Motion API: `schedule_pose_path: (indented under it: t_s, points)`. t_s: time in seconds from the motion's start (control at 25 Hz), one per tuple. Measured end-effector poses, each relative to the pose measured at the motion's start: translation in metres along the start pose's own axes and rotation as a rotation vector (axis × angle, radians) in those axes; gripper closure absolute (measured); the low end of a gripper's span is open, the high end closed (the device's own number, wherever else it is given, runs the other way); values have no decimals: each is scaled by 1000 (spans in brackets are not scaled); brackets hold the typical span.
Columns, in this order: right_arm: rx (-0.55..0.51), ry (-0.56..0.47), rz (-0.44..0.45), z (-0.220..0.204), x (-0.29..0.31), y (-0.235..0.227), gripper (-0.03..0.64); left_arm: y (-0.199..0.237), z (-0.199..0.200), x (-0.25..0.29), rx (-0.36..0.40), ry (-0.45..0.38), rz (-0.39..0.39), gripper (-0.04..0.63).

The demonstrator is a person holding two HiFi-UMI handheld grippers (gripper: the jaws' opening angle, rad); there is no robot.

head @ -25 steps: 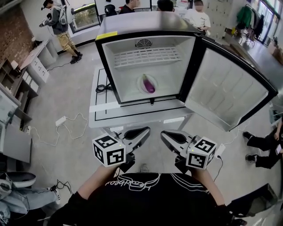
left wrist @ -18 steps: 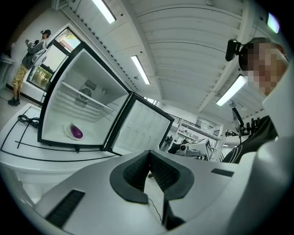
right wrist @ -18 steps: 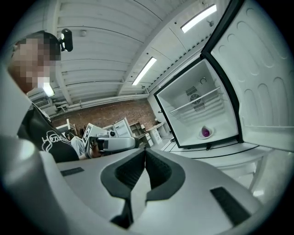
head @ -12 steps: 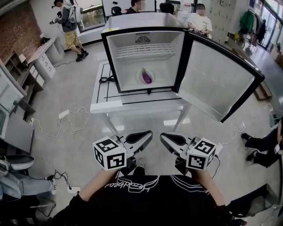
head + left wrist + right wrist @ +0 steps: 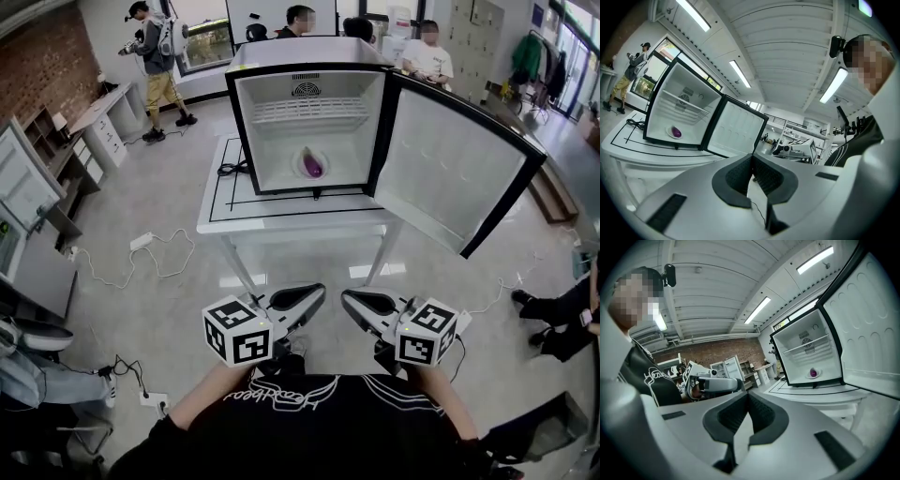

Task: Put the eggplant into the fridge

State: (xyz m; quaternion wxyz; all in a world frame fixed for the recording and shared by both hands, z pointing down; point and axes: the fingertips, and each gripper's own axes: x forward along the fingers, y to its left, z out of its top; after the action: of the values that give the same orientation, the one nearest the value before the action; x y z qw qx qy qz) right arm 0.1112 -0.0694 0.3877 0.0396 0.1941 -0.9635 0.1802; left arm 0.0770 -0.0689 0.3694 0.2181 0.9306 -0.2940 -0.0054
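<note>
Eggplant (image 5: 313, 165): purple, lying on a white plate (image 5: 299, 172) on the floor of the fridge (image 5: 300, 52), below the wire shelf (image 5: 307, 111).
Fridge: small, black-framed and white inside. It stands on the white surface (image 5: 281, 223), and its door (image 5: 450, 169) is swung wide open to the right in the head view.
Left tongs (image 5: 319, 291): jaws pressed together with nothing between them, held low and well short of the surface.
Right tongs (image 5: 346, 296): jaws also together and empty, just beside the left pair, tips pointing toward the fridge.
Marker cubes: black-and-white square codes on each face.
Writing: white script across the person's black shirt (image 5: 281, 396), upside down in the head view and not legible.
Surface markings: thin black lines frame the top, and a black cable (image 5: 232, 169) lies left of the fridge.
</note>
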Motion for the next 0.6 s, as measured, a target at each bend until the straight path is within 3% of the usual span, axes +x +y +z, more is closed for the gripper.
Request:
schedule_pose_path:
  t_s: [0.6]
  points:
    - [-9, -5, -7, -6, -11, 13, 611, -18, -5, -5, 15, 7, 2, 586]
